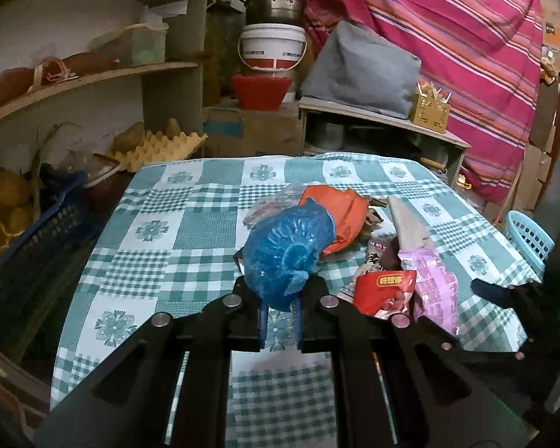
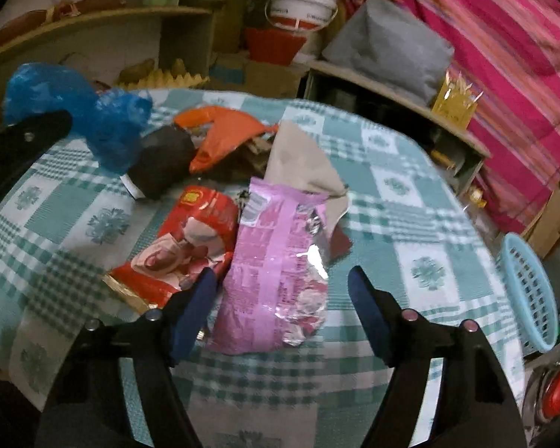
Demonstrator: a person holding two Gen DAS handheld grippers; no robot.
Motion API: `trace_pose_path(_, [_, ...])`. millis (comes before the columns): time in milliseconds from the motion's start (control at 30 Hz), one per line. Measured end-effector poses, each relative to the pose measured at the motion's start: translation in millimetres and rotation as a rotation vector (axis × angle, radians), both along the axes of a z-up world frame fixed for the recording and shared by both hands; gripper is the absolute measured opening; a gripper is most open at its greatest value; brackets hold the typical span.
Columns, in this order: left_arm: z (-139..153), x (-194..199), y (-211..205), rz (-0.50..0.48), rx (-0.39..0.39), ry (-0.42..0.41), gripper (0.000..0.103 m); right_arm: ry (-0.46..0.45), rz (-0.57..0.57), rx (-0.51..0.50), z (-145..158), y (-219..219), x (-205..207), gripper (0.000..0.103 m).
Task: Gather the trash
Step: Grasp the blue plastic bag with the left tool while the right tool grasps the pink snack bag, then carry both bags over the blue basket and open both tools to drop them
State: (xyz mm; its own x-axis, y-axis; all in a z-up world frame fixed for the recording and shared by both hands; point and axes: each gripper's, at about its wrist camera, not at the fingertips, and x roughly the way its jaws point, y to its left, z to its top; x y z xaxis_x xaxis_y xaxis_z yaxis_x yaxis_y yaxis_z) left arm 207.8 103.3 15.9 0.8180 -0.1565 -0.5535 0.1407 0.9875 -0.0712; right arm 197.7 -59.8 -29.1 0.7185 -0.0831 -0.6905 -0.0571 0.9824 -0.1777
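Left gripper (image 1: 280,308) pinches the crumpled blue plastic bag (image 1: 285,248), lifted clear of the checked tablecloth (image 1: 138,261) — probably for binning. Right gripper (image 2: 282,289) stands wide, straddling the pink wrapper (image 2: 270,280) without pressing it — lined up for a grab. Red packet (image 2: 179,257) lies just beside; orange bag (image 2: 224,134) sits farther back. Light blue basket (image 2: 534,298) at the table's right edge looks like the drop spot.

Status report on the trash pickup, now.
Left gripper shut on blue bag, lifted off table. Right gripper open, straddling pink wrapper, pads not yet pressing. Red wrapper crowds its left finger.
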Motion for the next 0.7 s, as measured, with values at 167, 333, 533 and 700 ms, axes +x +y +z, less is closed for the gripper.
trace_pose_path(167, [-3.1,-0.6,1.0,-0.001,0.010,0.002,0.008,0.059,0.012,0.064,-9.1,-6.5,12.1,0.037])
trace_pose_path(333, [-1.2,-4.2,-5.4,-0.009,0.023,-0.020,0.008,0.035,0.027,0.138,-0.1,-27.3,5.9,0.027])
trace_pose_path(533, [12.8,-10.6,-22.8,-0.033,0.023,-0.058,0.008,-0.005,0.054,0.227,24.8,-65.4,-8.6,0.026])
trace_pose_path(700, [34.7,-12.7,-49.9,-0.069,0.017,-0.085,0.008,-0.043,0.040,0.268,41.6,-106.5,-12.8,0.026])
